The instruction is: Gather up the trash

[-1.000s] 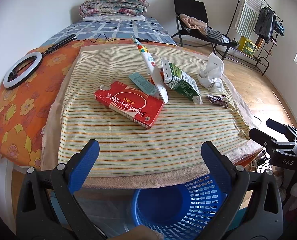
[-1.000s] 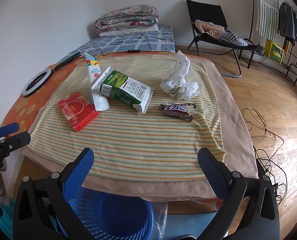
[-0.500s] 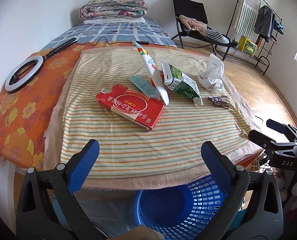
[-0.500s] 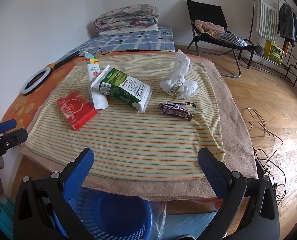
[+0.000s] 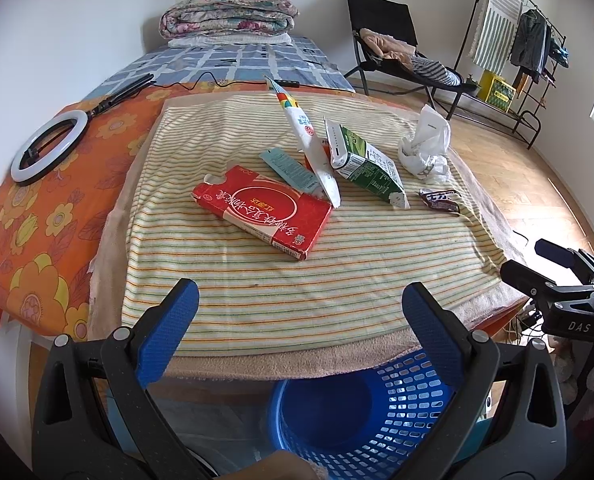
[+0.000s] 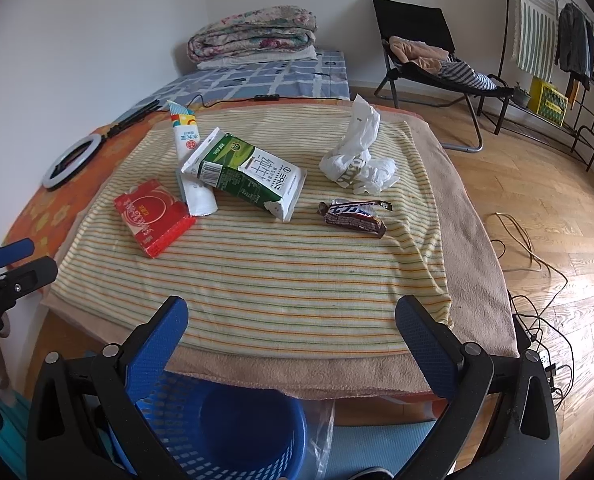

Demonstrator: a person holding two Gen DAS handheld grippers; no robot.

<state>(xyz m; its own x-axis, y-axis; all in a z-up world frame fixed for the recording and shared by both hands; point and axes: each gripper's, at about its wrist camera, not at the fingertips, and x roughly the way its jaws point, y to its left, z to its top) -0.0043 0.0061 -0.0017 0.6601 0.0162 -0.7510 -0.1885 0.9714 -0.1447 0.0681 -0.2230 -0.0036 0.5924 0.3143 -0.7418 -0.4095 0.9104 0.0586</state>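
Note:
On the striped towel (image 5: 257,292) lie a red carton (image 5: 263,210) (image 6: 153,216), a white tube (image 5: 309,140) (image 6: 189,160), a teal wrapper (image 5: 291,168), a green milk carton (image 5: 365,164) (image 6: 245,172), a crumpled white bag (image 5: 425,148) (image 6: 357,160) and a brown candy bar wrapper (image 5: 439,200) (image 6: 353,216). A blue basket (image 5: 361,412) (image 6: 225,428) stands below the near table edge. My left gripper (image 5: 297,320) is open and empty above the near edge. My right gripper (image 6: 291,334) is open and empty, to the right of the left one.
A ring light (image 5: 49,148) lies on the orange flowered cloth (image 5: 37,240) at the left. Folded quilts (image 5: 229,16) sit on a bed behind. A black chair (image 6: 425,52) and clothes rack (image 6: 557,40) stand at the right. Cables (image 6: 537,272) lie on the wooden floor.
Both grippers have moved slightly forward and up over the table edge; the trash items appear a little nearer. Both stay open and empty.

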